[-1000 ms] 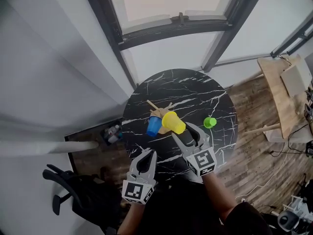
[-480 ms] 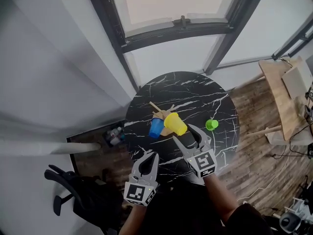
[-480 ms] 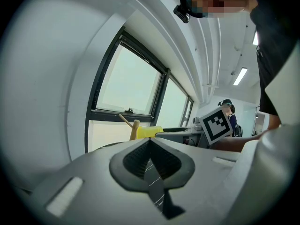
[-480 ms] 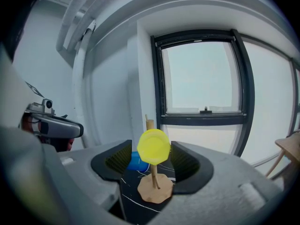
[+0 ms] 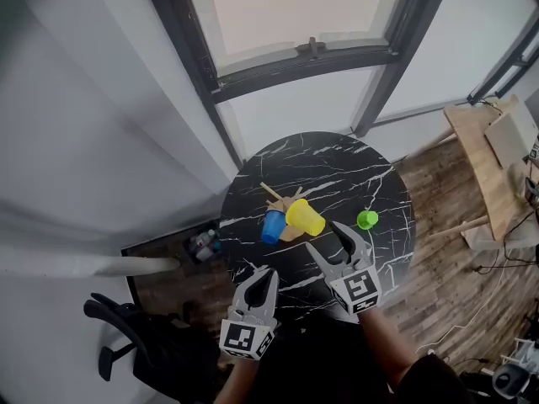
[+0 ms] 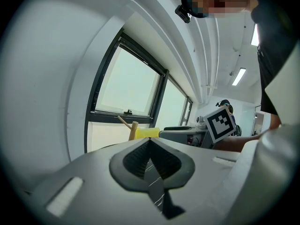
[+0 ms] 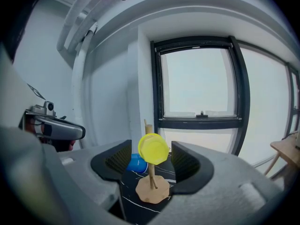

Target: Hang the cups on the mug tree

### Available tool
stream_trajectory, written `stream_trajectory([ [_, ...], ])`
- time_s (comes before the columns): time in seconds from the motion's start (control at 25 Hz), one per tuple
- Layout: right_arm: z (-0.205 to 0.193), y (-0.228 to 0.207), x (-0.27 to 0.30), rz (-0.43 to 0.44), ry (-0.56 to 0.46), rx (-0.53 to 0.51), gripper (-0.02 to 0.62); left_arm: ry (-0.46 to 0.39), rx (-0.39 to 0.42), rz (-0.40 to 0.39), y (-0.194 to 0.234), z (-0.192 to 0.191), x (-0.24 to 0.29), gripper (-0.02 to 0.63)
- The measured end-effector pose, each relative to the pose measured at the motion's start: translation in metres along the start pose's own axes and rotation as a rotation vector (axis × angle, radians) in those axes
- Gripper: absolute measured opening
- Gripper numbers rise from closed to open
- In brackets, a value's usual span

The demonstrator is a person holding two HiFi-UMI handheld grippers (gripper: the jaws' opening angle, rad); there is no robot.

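Just been opening the pads (image 7: pixel 185 162) of the right gripper (image 7: pixel 151 165), now spread wide and pressing on nothing. Looks straight through that gap at the yellow cup (image 7: pixel 153 148), ahead of the tips and clear of them, hung tilted on a peg of the mug tree (image 7: pixel 152 189). Against the view of a second ago, finds that cup in the same place on the tree and the tips drawn slightly back from it, so reads as a release completed, not a grab begun. Holds the left gripper (image 6: pixel 149 144) closed tight on nothing, low over the near edge of the table (image 5: pixel 337 167), left of the other hand and taking no part. Places the tree a little left of the table's middle, with the blue cup (image 5: pixel 273 226) on its left side, just beside the yellow one and apparently hung as well. Leaves the green cup (image 5: pixel 367 220) alone on the black marble near the right edge, well apart from the tree. Judges two cups up and one to go. Calls next, most likely, for carrying the open right gripper across to the green cup, being the nearer hand, then bringing it to a free peg without knocking the two already loaded, since a nudge to the light wooden stem could well tip or spill them
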State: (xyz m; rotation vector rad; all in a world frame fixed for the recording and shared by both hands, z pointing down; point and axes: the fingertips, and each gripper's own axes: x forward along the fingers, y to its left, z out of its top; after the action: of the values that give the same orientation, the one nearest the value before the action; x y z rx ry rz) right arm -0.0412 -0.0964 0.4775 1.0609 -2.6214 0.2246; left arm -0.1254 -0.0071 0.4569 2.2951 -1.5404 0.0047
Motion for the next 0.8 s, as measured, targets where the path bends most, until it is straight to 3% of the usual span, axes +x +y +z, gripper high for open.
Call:
stream_trajectory([
  [0.4, 0.009, 0.000, -0.040, -0.073, -0.049, 0.039, 0.223, -0.024, 0.023, -0.043, -0.016, 0.006, -0.009, 0.002],
  [0.8, -0.009, 0.027, -0.079, -0.123, -0.057, 0.083, 0.023, -0.041, 0.041, -0.084, -0.032, 0.002, -0.030, 0.002],
])
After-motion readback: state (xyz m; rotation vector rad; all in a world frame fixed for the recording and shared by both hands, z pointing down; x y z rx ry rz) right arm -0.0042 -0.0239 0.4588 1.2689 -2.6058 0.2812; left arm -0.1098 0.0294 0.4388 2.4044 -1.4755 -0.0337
